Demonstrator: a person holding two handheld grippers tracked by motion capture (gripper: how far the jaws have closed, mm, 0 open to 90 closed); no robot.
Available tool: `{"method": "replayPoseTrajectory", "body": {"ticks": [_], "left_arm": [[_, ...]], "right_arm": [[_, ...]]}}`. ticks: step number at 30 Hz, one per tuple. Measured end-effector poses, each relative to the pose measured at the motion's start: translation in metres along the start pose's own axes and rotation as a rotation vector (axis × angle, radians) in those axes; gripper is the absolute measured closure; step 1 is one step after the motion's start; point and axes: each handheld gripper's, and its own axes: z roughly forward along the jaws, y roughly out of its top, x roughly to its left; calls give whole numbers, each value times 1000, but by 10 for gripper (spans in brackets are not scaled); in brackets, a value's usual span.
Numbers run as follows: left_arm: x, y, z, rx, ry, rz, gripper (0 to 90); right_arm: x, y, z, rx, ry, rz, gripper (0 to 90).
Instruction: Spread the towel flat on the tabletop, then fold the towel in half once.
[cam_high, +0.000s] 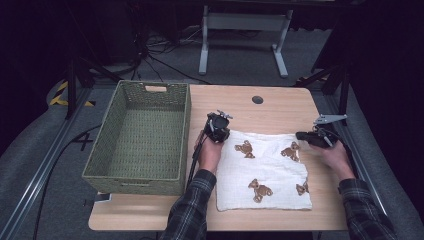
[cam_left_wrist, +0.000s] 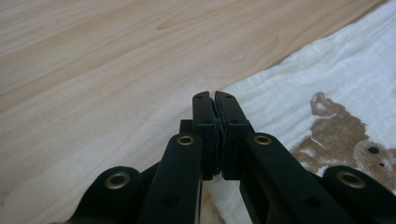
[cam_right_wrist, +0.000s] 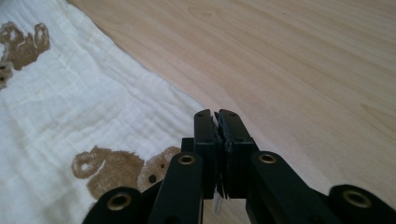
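A white cloth (cam_high: 265, 170) printed with brown teddy bears lies folded flat on the table (cam_high: 280, 107), in its right half, its near edge close to the table's front edge. The fabric is thin and crinkled, with fine creases running across it. The left gripper (cam_high: 223, 131) sits at the cloth's far left corner, its jaws pressed together on that corner; in the left gripper view (cam_left_wrist: 215, 100) a thin edge of fabric shows between the pads. The right gripper (cam_high: 300, 135) sits at the far right corner, jaws likewise clamped on the cloth (cam_right_wrist: 70, 102), with a sliver of white showing between them (cam_right_wrist: 215, 119). A green woven basket (cam_high: 137, 177) stands along the table's left edge.
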Motion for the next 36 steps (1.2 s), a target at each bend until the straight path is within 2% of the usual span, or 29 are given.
{"method": "replayPoseTrajectory", "body": {"ticks": [3, 7, 12, 19, 26, 29, 36], "left_arm": [[6, 5, 4, -10, 1, -13, 879], [11, 9, 11, -2, 12, -8, 878], [13, 7, 15, 3, -1, -14, 879], [9, 8, 3, -25, -15, -14, 878], [4, 6, -13, -31, -19, -6, 878], [3, 4, -16, -36, -28, -4, 878], [-6, -2, -30, -28, -24, 28, 878]], "right_arm": [[-7, 6, 3, -6, -11, 6, 866], [-14, 12, 7, -24, -21, 15, 866], [-17, 11, 10, -25, -17, 25, 867], [-13, 10, 1, -42, -8, 17, 867], [-3, 6, -11, -71, 14, 10, 867], [1, 5, -14, -68, 16, 3, 867], [11, -3, -29, -92, 21, -15, 868]]}}
